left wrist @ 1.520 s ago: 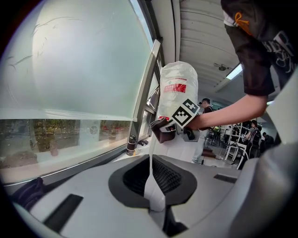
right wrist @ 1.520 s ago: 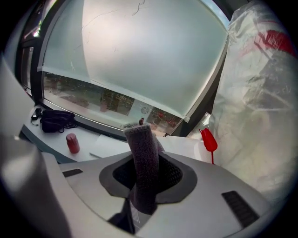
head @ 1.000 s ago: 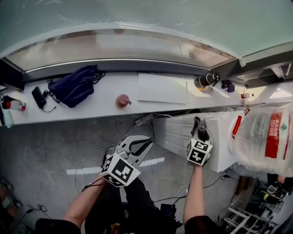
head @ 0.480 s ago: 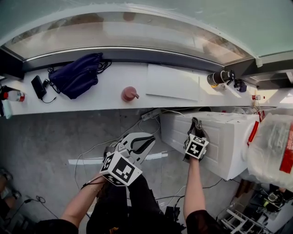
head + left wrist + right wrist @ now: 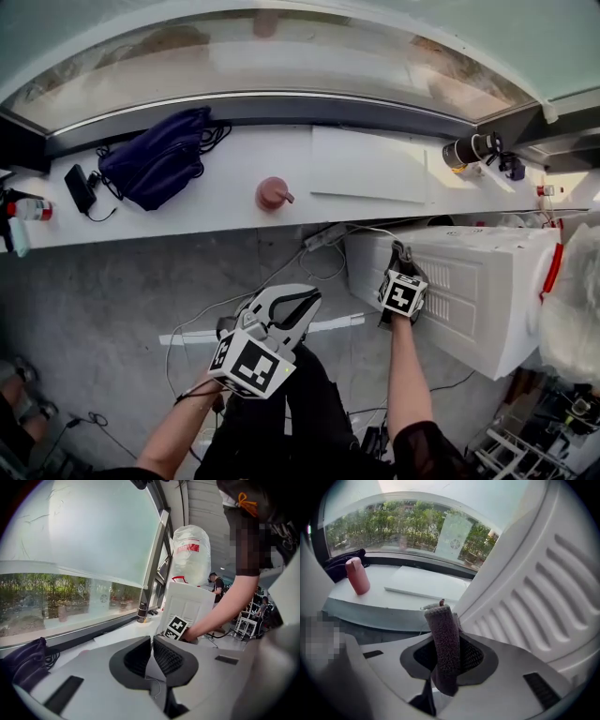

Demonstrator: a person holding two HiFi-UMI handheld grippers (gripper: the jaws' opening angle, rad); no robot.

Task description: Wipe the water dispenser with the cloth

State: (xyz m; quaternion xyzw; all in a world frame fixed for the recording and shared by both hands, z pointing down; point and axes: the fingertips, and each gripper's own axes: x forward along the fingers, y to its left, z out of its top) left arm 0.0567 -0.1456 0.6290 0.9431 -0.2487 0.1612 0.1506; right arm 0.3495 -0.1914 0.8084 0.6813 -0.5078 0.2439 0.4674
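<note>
The white water dispenser (image 5: 469, 281) stands at the right, its ribbed panel (image 5: 534, 597) facing me, and it also shows in the left gripper view (image 5: 190, 604). My right gripper (image 5: 401, 255) is shut on a grey-brown cloth (image 5: 445, 644), which stands up between the jaws. It presses the cloth against the ribbed panel near the dispenser's left edge. My left gripper (image 5: 305, 298) hangs over the grey floor to the left of the dispenser, well apart from it. Its jaws (image 5: 152, 641) are shut with nothing between them.
A white window ledge (image 5: 216, 211) runs across the back with a purple bag (image 5: 155, 164), a pink bottle (image 5: 272, 194), a white board (image 5: 370, 164), a black flask (image 5: 469, 148) and a phone (image 5: 80, 190). A power strip with cables (image 5: 323, 237) lies on the floor. The big water bottle (image 5: 191, 550) sits on the dispenser.
The right gripper has slid the cloth along the ribbed panel towards the dispenser's left edge. The view has shifted left. The left gripper has barely moved.
</note>
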